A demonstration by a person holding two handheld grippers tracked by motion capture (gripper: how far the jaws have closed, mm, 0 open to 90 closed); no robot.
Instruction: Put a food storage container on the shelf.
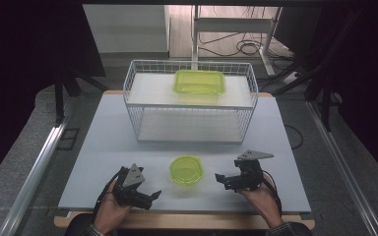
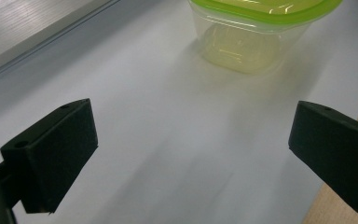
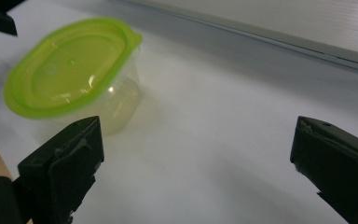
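Note:
A small round clear container with a lime-green lid [image 1: 186, 169] stands on the pale table [image 1: 103, 147] near its front edge, between my two grippers. My left gripper [image 1: 153, 195] lies to its left, open and empty, pointing right; the left gripper view has the container [image 2: 256, 32] ahead of its wide-apart jaws. My right gripper [image 1: 220, 179] sits to the container's right, open and empty; its view has the container [image 3: 74, 74] ahead at the left. A larger rectangular green-lidded container [image 1: 199, 82] rests on the upper shelf of a white wire rack [image 1: 191, 101].
The wire rack fills the far middle of the table, with a bare lower shelf [image 1: 189, 128]. A wooden strip [image 1: 187, 221] edges the table's front. Metal rails [image 1: 34, 167] run along the floor on both sides. Cables [image 1: 246, 46] lie on the floor beyond.

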